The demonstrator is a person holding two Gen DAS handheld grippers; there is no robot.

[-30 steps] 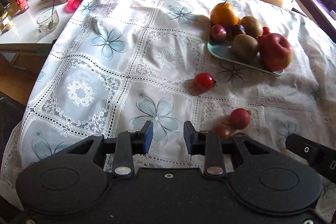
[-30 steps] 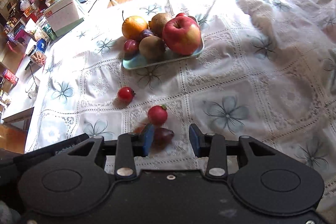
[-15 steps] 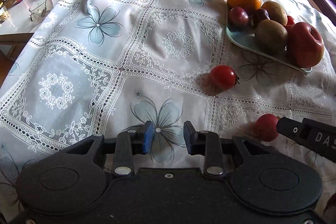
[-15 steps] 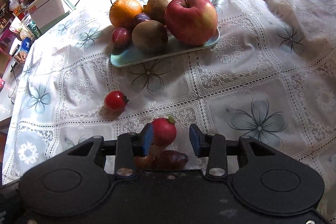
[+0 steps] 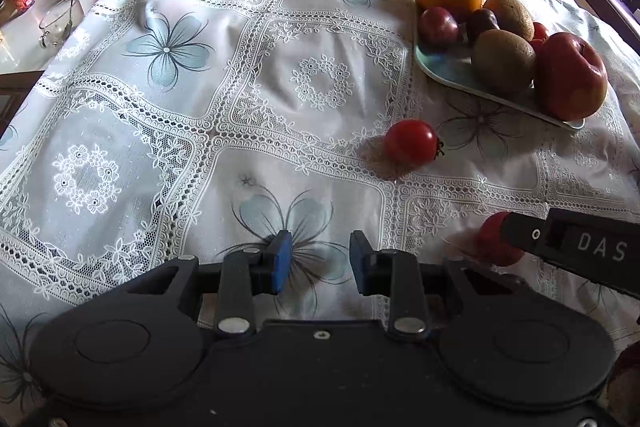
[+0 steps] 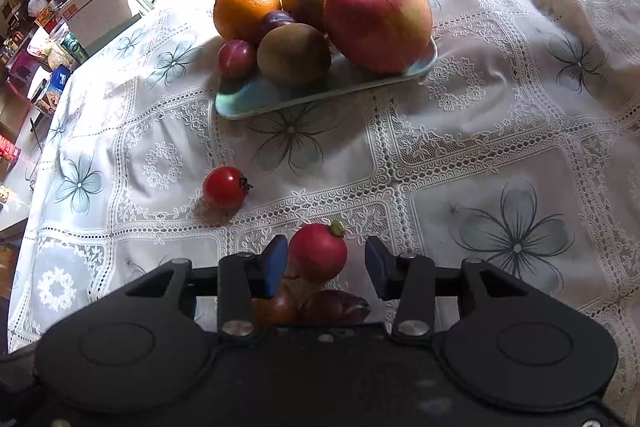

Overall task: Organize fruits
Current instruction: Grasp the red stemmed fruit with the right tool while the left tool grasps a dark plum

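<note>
Right wrist view: right tongs [image 6: 326, 263] are parted, blue pads spread, with a red radish-like fruit [image 6: 318, 253] between them; it sits close to the left pad and clear of the right one, so it is not clamped.
Behind those pads: two darker fruits, a brownish one [image 6: 276, 309] and a purple one [image 6: 334, 311], lie on the lace cloth [image 6: 480, 131] close under the tong body.
Ahead and left of right tongs: a cherry tomato [image 6: 224, 187] lies alone on the cloth, well apart from the radish-like fruit.
Further ahead: a pale green tray [image 6: 256, 97] holds an apple [image 6: 378, 21], an orange [image 6: 246, 9], two kiwis [image 6: 294, 55], and two plums [image 6: 236, 59], all crowded together.
Left wrist view: left tongs [image 5: 316, 263] are parted and hold nothing, low above a printed flower on the surface.
Ahead and right of left tongs: the same cherry tomato [image 5: 411, 145], with the tray [image 5: 444, 69] beyond it.
Right of left tongs: the black finger of the other tool [image 5: 576, 249] partly covers the red fruit [image 5: 494, 241].
</note>
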